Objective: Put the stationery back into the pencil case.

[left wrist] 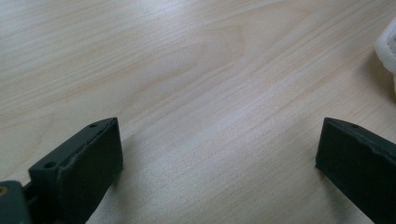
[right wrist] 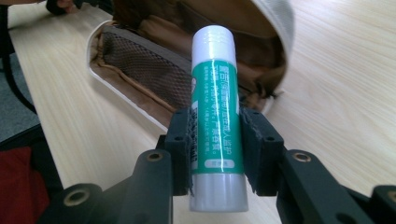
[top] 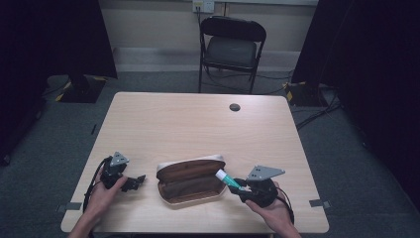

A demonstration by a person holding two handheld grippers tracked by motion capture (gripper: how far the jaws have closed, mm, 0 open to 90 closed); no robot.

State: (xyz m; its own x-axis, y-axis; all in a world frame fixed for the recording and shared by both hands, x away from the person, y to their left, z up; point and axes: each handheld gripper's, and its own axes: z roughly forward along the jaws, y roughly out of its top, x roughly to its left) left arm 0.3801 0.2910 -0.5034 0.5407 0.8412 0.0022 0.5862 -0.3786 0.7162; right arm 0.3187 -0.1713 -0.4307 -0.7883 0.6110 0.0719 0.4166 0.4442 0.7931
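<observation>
A green glue stick (right wrist: 216, 114) with a white cap is clamped between the jaws of my right gripper (right wrist: 215, 150), cap pointing away from the hand. In the high view the glue stick (top: 227, 178) hangs just at the right end of an open brown pencil case (top: 190, 181) with a cream rim, lying near the table's front edge. Its mesh-lined inside (right wrist: 149, 70) lies just beyond the stick. My right gripper (top: 238, 187) sits right of the case. My left gripper (top: 138, 180) rests left of the case, jaws wide apart over bare wood (left wrist: 219, 121), holding nothing.
The light wooden table (top: 198, 124) has a round cable hole (top: 235, 107) near its far edge. A black folding chair (top: 232, 47) stands beyond the table. A white corner of the case (left wrist: 386, 46) edges into the left gripper view.
</observation>
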